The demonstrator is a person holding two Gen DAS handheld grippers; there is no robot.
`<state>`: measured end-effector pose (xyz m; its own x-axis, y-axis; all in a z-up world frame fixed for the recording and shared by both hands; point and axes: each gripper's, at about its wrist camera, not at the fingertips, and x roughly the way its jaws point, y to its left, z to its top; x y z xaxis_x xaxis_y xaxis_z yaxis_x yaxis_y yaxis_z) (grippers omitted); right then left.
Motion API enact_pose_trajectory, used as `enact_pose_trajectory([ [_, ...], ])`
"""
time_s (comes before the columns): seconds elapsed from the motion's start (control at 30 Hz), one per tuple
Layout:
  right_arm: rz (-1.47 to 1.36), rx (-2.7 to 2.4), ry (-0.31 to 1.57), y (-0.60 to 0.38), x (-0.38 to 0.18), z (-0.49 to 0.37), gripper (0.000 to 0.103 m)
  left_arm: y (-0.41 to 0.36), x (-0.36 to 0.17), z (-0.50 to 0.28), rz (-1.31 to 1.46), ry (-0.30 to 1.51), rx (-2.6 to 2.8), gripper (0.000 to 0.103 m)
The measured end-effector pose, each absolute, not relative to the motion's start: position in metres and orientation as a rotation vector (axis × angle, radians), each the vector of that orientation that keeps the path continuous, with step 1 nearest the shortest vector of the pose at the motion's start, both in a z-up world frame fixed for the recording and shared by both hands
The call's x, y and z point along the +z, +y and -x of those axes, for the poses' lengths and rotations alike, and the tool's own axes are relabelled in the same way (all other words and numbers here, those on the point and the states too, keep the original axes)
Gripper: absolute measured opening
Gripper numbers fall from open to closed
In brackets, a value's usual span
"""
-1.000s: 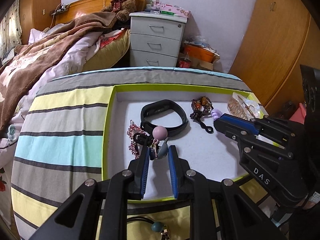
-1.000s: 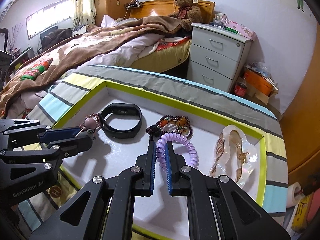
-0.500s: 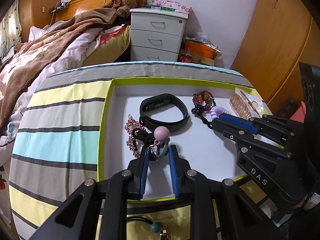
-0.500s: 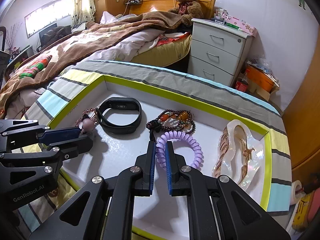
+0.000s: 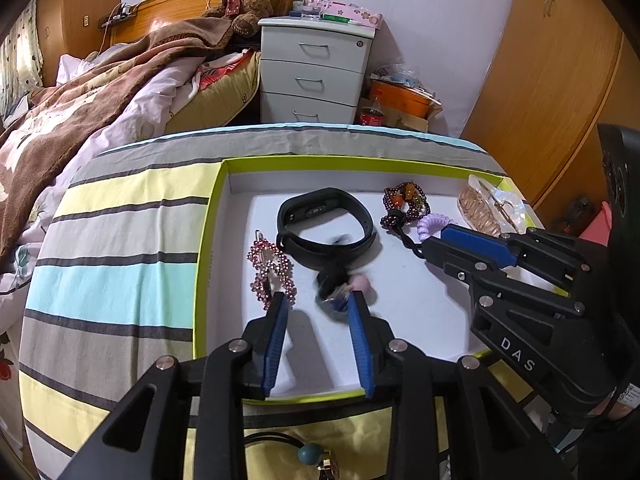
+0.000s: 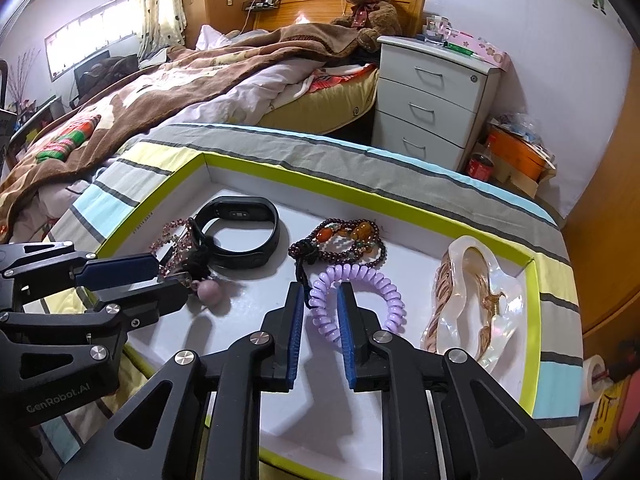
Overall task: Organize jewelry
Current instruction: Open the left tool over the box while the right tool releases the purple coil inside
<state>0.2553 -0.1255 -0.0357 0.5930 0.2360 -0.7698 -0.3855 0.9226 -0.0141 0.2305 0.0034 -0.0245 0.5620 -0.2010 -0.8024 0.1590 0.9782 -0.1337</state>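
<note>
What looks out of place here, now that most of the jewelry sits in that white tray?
One piece has been left out: a black hair tie with a teal bead lies on the striped cloth, just outside the near edge of the tray. Everything else visible lies inside the tray, undamaged.

We note a lime-rimmed white tray (image 6: 362,196) holding a black band (image 6: 240,232), beaded bracelet (image 6: 340,240), lilac coil tie (image 6: 352,292) at six o'clock from it, pearly claw clip (image 6: 476,300), pink-bobble tie (image 6: 208,290).

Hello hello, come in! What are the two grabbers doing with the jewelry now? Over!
Both jaws opening. Left gripper letting go of pink-ball hair tie; right gripper loosening around purple coil tie. Both in tray. Nothing blocking.
</note>
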Motion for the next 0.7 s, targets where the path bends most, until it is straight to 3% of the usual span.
enact_pose_trajectory([
  [0.7,0.168,0.332,0.824,-0.133,-0.017,-0.239,0.021,0.003,-0.012,-0.216,0.039,0.929,-0.202,0.041],
])
